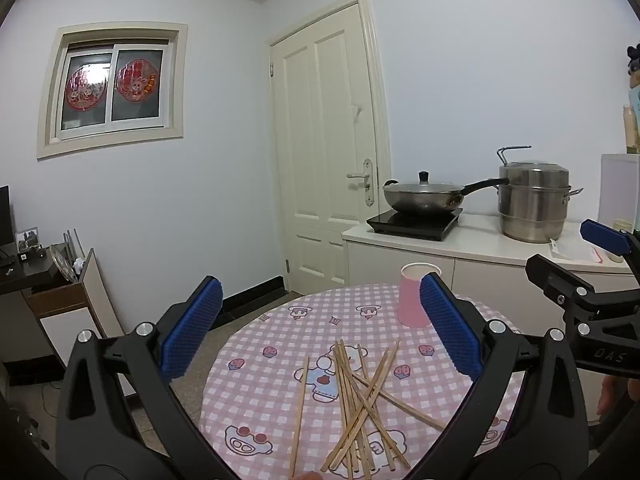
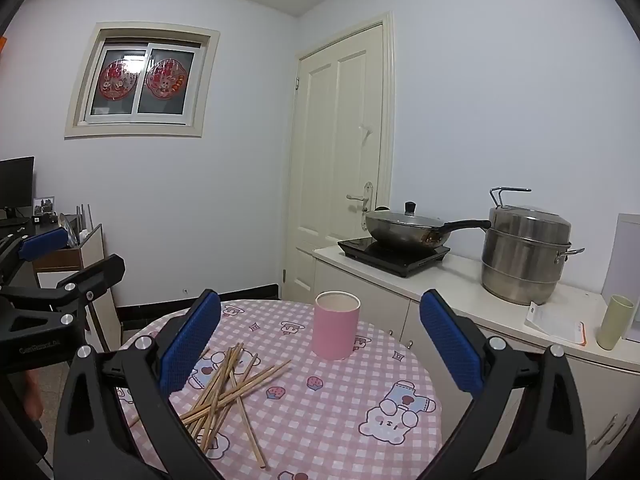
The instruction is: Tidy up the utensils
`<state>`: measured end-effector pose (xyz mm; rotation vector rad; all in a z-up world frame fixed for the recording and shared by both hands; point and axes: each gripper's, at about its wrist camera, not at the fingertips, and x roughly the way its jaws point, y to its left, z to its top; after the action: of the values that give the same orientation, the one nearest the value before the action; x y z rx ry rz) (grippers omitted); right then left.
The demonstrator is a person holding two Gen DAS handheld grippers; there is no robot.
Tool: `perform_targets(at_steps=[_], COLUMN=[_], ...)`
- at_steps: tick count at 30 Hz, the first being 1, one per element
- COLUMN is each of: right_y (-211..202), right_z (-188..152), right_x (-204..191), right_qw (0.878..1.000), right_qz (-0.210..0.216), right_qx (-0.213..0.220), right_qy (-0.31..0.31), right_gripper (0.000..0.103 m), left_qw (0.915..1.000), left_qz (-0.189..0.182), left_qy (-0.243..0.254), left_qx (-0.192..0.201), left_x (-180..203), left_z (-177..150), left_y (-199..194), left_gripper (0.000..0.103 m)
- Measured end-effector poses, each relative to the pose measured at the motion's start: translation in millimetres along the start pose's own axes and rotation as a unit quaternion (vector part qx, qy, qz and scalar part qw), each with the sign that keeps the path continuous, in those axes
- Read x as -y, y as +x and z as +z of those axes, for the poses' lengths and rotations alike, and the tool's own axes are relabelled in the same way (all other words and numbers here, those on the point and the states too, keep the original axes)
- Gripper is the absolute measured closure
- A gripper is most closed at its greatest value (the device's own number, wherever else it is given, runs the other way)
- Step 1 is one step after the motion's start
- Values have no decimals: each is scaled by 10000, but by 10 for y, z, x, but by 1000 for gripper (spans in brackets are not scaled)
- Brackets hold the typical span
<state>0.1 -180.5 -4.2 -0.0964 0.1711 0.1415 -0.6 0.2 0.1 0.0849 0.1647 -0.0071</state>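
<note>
Wooden chopsticks lie crisscrossed, loosely heaped; pink cup upright.

The chopsticks lay crossed in a loose pile on the round table, with the cup standing upright farther back on the table, apart from the pile. Behind the table, the counter carried the pan on the cooktop, with the steamer pot to its right. The door stood left of the counter.
</note>
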Motion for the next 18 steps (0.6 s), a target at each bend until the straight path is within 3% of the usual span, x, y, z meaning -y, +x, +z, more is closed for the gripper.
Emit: perform_targets(at_steps=[18], right_y=[16], right_z=[-24], right_x=[22], right_qw=[9999], right_qz=[-110], right_qx=[-5], right_qy=[14], right_gripper=[7], left_qw=[9999], left_qz=[-42], left_qy=[-40], left_qx=[-109], left_x=[70], left_z=[-38], left_y=[74], left_gripper=[6])
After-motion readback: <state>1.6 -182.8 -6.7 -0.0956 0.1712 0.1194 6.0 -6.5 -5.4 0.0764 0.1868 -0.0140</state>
